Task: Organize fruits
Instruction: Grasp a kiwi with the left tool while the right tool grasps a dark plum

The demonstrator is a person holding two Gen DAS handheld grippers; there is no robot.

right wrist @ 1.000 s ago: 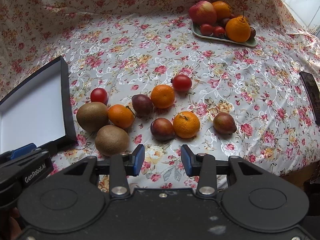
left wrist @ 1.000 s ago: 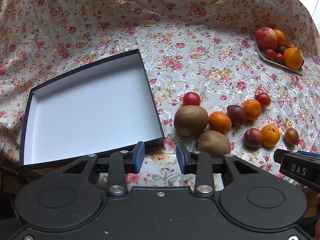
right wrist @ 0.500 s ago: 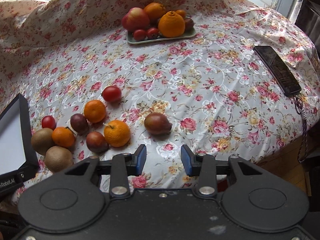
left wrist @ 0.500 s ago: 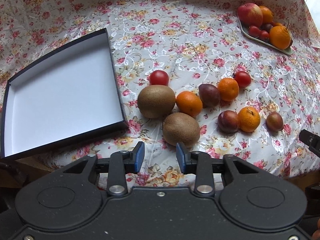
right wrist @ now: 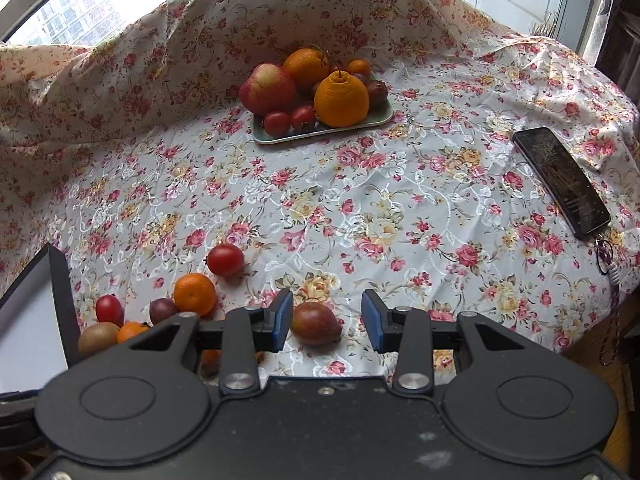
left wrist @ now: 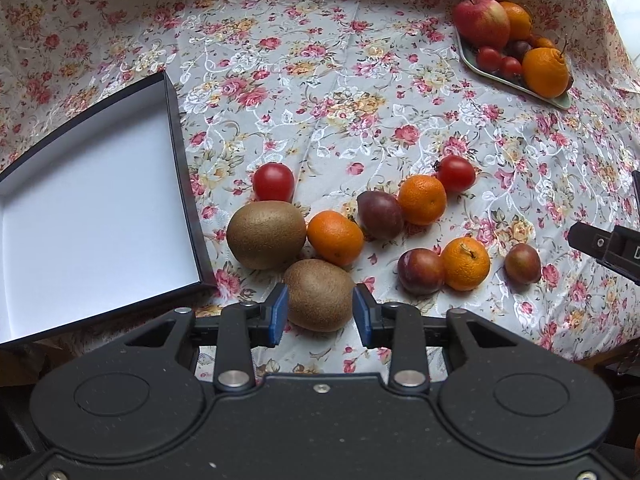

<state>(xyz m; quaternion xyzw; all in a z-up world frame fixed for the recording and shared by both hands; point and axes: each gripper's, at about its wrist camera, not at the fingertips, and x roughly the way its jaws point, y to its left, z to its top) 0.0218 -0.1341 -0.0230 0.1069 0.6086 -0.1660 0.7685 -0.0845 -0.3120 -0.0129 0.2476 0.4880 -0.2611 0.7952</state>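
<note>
The left gripper (left wrist: 320,307) sits right over the nearer kiwi (left wrist: 319,295), jaws apart with the fruit framed between the blue pads, though contact can't really be made out from here. The right gripper (right wrist: 327,321) is likewise parted, with the reddish-brown fruit (right wrist: 316,323) lying between its pads and a visible gap on the right side, so nothing is gripped there. The loose fruits are bunched tight near the front edge of the surface (left wrist: 340,128): the second kiwi (left wrist: 266,234) touches a tangerine (left wrist: 335,237) and a tomato (left wrist: 273,182). The open box (left wrist: 96,208) lies just left of them, its dark wall close to that kiwi. There's loads of bare cloth between the cluster and the fruit tray (right wrist: 320,134) at the back. A phone (right wrist: 562,182) lies near the right edge.
</note>
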